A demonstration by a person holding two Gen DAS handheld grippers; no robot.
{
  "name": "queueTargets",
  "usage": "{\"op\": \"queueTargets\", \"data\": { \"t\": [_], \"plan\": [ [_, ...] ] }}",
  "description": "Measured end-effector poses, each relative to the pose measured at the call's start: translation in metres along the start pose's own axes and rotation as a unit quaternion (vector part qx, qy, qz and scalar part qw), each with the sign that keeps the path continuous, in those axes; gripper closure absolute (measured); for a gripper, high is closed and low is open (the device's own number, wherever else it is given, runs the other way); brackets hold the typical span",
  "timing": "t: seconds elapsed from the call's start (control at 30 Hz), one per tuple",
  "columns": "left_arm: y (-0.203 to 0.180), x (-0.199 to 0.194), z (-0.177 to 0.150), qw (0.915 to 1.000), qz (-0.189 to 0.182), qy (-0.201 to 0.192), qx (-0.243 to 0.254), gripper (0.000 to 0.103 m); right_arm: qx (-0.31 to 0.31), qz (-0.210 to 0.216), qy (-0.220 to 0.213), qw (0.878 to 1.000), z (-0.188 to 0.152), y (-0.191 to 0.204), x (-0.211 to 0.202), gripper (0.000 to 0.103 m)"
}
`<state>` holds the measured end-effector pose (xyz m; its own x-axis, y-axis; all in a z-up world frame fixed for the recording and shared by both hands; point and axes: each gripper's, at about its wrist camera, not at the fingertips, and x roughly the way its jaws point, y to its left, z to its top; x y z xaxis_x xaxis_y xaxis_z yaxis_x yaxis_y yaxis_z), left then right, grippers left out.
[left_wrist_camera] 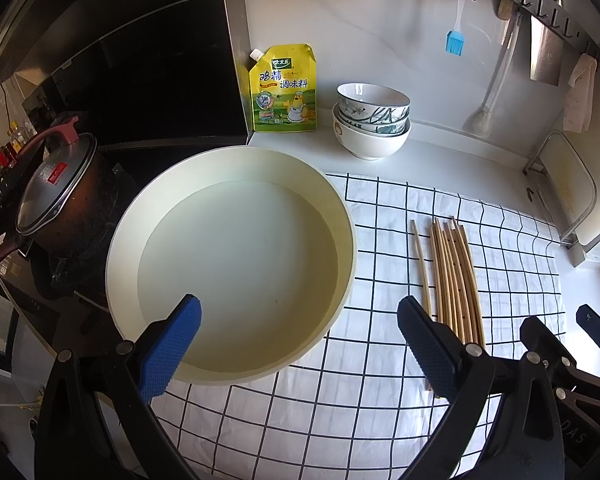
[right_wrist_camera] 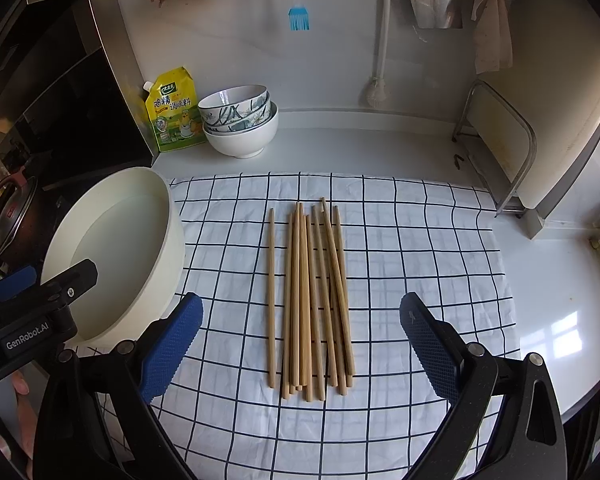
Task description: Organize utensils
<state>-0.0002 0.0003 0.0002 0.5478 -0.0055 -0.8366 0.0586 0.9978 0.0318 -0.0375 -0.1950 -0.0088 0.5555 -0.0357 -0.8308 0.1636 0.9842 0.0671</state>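
Observation:
Several wooden chopsticks (right_wrist_camera: 314, 300) lie side by side on a white checked cloth (right_wrist_camera: 420, 248); one chopstick (right_wrist_camera: 271, 296) lies slightly apart on the left. They also show in the left wrist view (left_wrist_camera: 456, 276). My right gripper (right_wrist_camera: 300, 344) is open and empty, hovering over the near ends of the chopsticks. My left gripper (left_wrist_camera: 298, 344) is open and empty above the near rim of a cream basin (left_wrist_camera: 236, 376) holding water, which also shows in the right wrist view (right_wrist_camera: 176, 240).
Stacked bowls (right_wrist_camera: 240, 120) and a yellow seasoning pouch (right_wrist_camera: 174, 110) stand at the back. A lidded pot (left_wrist_camera: 56, 200) sits on the stove at left. A cutting board rack (right_wrist_camera: 500, 148) stands at right. A blue brush (right_wrist_camera: 299, 18) and cloths hang on the wall.

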Motion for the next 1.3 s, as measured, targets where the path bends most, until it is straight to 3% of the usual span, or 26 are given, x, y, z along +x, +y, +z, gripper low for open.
{"op": "queueTargets", "data": {
  "t": [0.83, 1.07, 1.3],
  "plan": [
    [-0.008, -0.001, 0.001, 1.0, -0.007, 0.003, 0.0, 0.006, 0.003, 0.001, 0.0, 1.0, -0.001, -0.004, -0.002, 0.009],
    [-0.028, 0.015, -0.002, 0.9994, -0.029, 0.016, 0.01, 0.006, 0.012, 0.007, 0.005, 1.0, -0.006, -0.03, 0.009, 0.009],
    [-0.057, 0.035, -0.013, 0.9981, -0.049, 0.027, 0.025, 0.006, 0.021, 0.008, 0.032, 0.999, -0.018, -0.076, 0.045, 0.009]
  ]
}}
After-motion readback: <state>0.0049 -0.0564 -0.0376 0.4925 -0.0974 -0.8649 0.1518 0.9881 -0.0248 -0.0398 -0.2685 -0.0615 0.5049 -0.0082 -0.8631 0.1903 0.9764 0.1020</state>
